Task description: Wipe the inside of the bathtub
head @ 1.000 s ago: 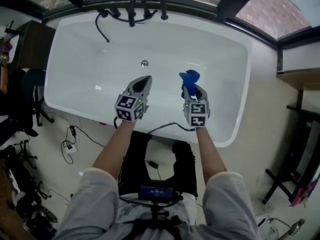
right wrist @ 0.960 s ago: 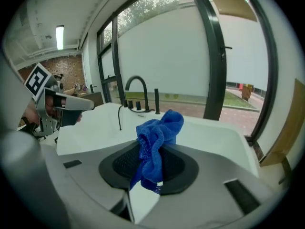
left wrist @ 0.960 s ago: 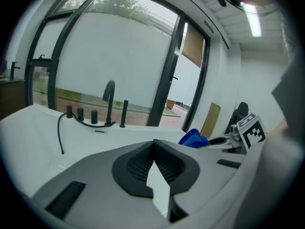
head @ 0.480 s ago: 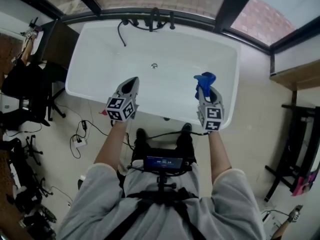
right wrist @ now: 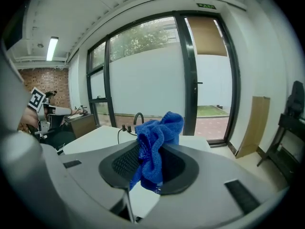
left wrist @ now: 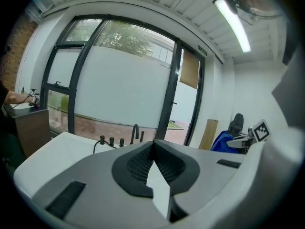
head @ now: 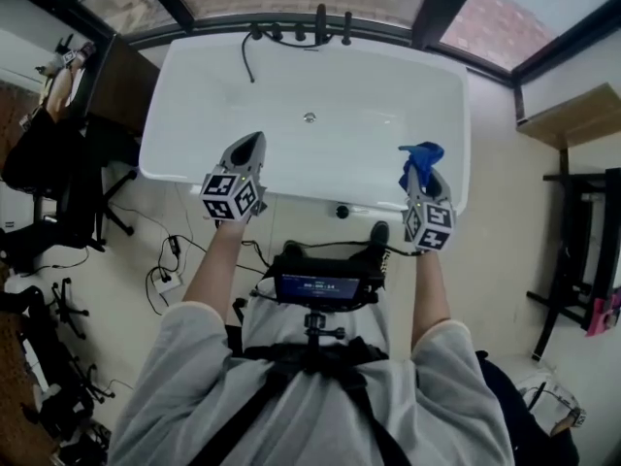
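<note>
Bathtub, white, lies below both grippers. The right gripper clamps a bunched blue cloth over its near right corner. The left gripper, jaws pressed together and empty, hovers above the near rim. A black faucet stands at the far edge.

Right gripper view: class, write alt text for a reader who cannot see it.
The right hand-held gripper is shut on a bunched blue cloth that sticks up between its jaws. Beyond it lies a white bathtub with a black faucet, before tall dark-framed windows.

Lab-like test room, freestanding bathtub, office chair, loose floor cables, glazed wall
</note>
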Demonstrator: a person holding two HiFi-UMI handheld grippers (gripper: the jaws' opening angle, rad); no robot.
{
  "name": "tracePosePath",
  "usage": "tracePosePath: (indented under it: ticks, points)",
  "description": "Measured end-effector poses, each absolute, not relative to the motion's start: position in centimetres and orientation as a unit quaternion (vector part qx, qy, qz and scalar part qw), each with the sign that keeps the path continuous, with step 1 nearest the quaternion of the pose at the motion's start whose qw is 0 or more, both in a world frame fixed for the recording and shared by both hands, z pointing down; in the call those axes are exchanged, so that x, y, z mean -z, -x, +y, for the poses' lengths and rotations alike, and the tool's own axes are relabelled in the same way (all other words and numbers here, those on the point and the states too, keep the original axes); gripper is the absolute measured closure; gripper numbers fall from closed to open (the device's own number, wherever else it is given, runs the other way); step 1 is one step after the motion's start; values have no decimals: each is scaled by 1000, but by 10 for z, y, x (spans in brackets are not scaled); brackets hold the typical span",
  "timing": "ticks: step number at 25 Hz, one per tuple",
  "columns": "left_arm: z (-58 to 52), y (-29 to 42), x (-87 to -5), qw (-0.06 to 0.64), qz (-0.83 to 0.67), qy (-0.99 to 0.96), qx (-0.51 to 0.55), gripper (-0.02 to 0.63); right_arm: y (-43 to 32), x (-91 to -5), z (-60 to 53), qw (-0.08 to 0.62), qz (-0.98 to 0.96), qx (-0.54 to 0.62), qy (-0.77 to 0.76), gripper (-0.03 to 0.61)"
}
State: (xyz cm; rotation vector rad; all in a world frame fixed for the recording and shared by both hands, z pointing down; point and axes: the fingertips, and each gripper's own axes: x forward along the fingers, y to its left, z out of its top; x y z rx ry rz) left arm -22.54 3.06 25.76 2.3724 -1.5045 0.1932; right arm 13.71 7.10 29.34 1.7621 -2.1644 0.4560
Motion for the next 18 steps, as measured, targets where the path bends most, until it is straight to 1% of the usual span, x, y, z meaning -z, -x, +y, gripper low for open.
tracePosePath:
  ticks: [4, 7, 13, 18]
  points:
    - [47, 260, -247, 154, -514, -842, -66, 621, -118, -291, 104, 160, -736, -161, -637, 465]
    - [55, 270, -245, 156, -507, -844, -71, 621, -111, -289, 121, 159, -727, -171, -645, 465]
    - [74, 245, -232, 147, -508, -845, -82, 621, -125, -276, 140, 161, -731, -179, -639, 465]
    - [82, 236, -223, 149, -529, -832, -68, 621, -132, -269, 137, 176, -750, -171, -615, 465]
